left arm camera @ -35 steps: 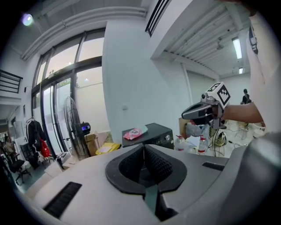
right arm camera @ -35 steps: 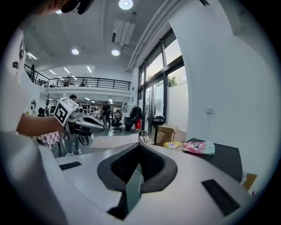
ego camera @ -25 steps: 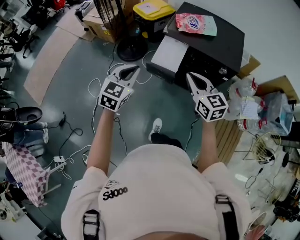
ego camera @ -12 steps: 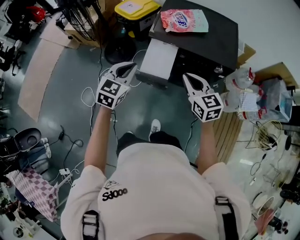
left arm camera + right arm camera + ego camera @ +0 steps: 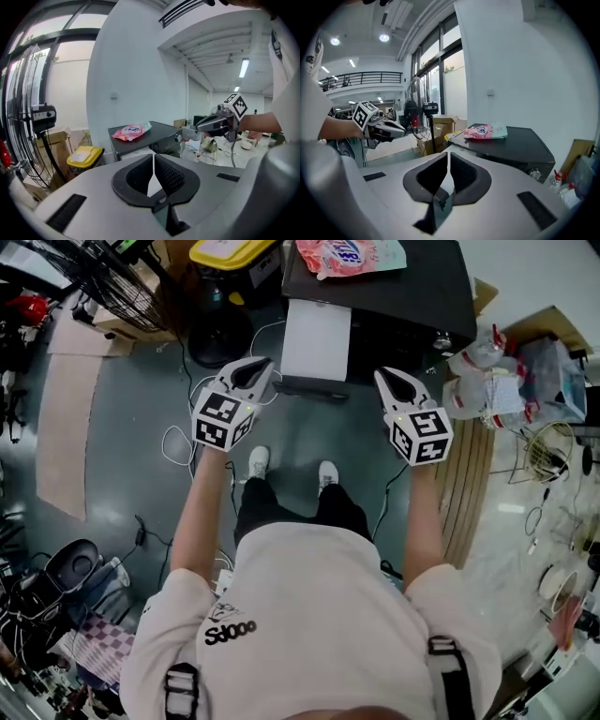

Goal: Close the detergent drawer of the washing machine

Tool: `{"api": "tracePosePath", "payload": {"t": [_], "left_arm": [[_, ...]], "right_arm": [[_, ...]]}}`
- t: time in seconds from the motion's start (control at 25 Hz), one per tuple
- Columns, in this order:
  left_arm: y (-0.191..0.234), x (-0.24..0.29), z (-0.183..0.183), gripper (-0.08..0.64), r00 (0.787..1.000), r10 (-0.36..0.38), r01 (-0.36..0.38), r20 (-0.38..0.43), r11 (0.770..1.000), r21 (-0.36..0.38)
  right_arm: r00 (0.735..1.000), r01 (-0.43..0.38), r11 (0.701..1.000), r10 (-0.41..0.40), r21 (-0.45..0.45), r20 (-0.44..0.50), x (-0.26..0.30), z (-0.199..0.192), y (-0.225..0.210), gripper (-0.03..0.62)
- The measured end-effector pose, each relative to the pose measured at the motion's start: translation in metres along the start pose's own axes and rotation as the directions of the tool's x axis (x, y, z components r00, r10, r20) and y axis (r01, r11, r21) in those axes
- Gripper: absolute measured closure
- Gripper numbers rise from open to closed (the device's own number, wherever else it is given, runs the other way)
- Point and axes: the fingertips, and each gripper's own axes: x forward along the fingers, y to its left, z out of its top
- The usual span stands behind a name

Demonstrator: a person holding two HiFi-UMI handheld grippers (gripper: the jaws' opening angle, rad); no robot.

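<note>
The black washing machine (image 5: pixel 412 306) stands at the top of the head view, its white detergent drawer (image 5: pixel 317 338) pulled out toward me. A pink pouch (image 5: pixel 349 254) lies on the lid. My left gripper (image 5: pixel 264 367) is shut and empty, just left of the drawer's front corner and apart from it. My right gripper (image 5: pixel 382 376) is also shut and empty, to the right of the drawer in front of the machine. In the left gripper view the shut left gripper (image 5: pixel 153 158) points at the drawer (image 5: pixel 136 152). In the right gripper view the right gripper (image 5: pixel 448 161) points left of the machine (image 5: pixel 520 145).
A yellow-lidded bin (image 5: pixel 230 251) and a standing fan's base (image 5: pixel 217 334) sit left of the machine, with cables (image 5: pixel 178 442) on the floor. Plastic bags (image 5: pixel 497 381) and a wooden slatted board (image 5: pixel 469 484) lie at the right. My feet (image 5: pixel 291 470) are below the drawer.
Both grippers have sunk and come closer to the machine. I have stepped forward, so the drawer now lies between the two grippers. Both stayed shut.
</note>
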Motion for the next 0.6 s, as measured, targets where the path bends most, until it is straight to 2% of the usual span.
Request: {"api": "tracePosePath", "payload": {"t": [0.2,0.32,0.48,0.6], "left_arm": [[0.015,0.008,-0.044,0.538,0.992,-0.120,0.120,-0.031,0.993,-0.002],[0.013,0.018,-0.072,0.475,0.986,-0.166,0.165,-0.036,0.986,-0.018],[-0.001,0.031,-0.108,0.449,0.972,-0.225,0.224,-0.061,0.974,-0.028],[-0.012,0.037,-0.130,0.422,0.963,-0.255,0.255,-0.088,0.967,-0.018]], "right_arm": [[0.997,0.071,0.996,-0.069,0.053,-0.044,0.019,-0.027,0.021,0.566],[0.993,0.095,0.993,-0.090,0.063,-0.075,0.025,-0.056,0.032,0.528],[0.987,0.117,0.989,-0.106,0.089,-0.122,0.032,-0.096,0.045,0.500],[0.978,0.128,0.990,-0.115,0.066,-0.175,0.039,-0.124,0.052,0.486]]}}
